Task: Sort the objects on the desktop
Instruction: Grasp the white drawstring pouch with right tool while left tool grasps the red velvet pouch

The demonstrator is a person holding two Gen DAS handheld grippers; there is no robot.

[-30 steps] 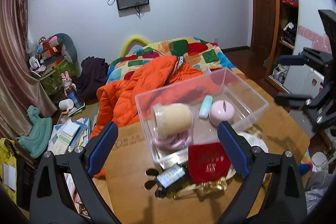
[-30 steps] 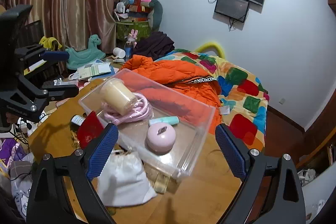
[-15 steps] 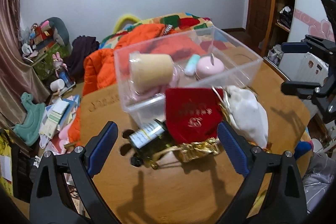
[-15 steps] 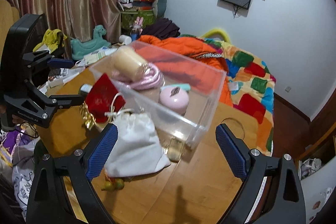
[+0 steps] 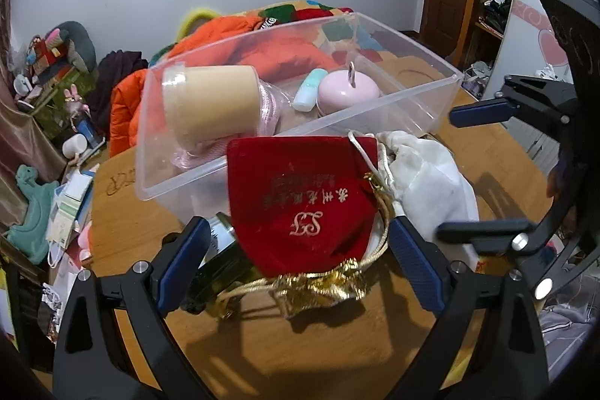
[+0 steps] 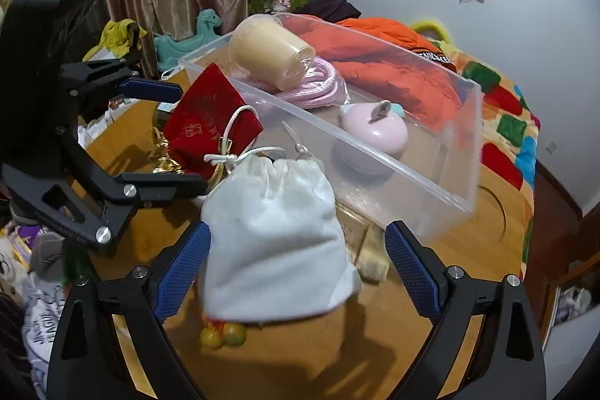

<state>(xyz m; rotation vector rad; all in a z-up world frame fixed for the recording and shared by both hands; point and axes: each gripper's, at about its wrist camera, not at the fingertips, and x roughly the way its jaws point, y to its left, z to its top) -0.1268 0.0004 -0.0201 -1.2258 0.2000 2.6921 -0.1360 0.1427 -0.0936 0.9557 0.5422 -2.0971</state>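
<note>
We are at the approach for two pickups, both grippers lowered over the loose pile that lies against the near wall of the clear plastic bin (image 5: 393, 107). In the left wrist view our left gripper (image 5: 296, 261) straddles the red velvet pouch (image 5: 300, 201), its blue pads wide apart on either side of the lower centre of the frame and gripping nothing. Under the pouch lie a crumpled gold bag (image 5: 322, 283) and a dark green bottle (image 5: 221, 268). In the right wrist view our right gripper (image 6: 296, 268) brackets the white drawstring bag (image 6: 273, 242) at lower centre, its pads likewise spread and empty; small yellow-orange fruit (image 6: 223, 334) peek out beneath the bag.

The bin already holds a beige cup (image 5: 210, 104) lying on its side, a coil of pink cord (image 6: 318, 85), a pink round case (image 5: 347, 92) and a mint tube (image 5: 309, 89), so we judge the sorting partly done. Next, we think each gripper needs to sink a little further and close on soft cloth, taking enough fabric that the bag does not slide out, then lift over the bin wall.

Compared with a second ago, both cameras sit much closer and lower: the pouch and the white bag now fill the space between the pads, where before the bin did.
</note>
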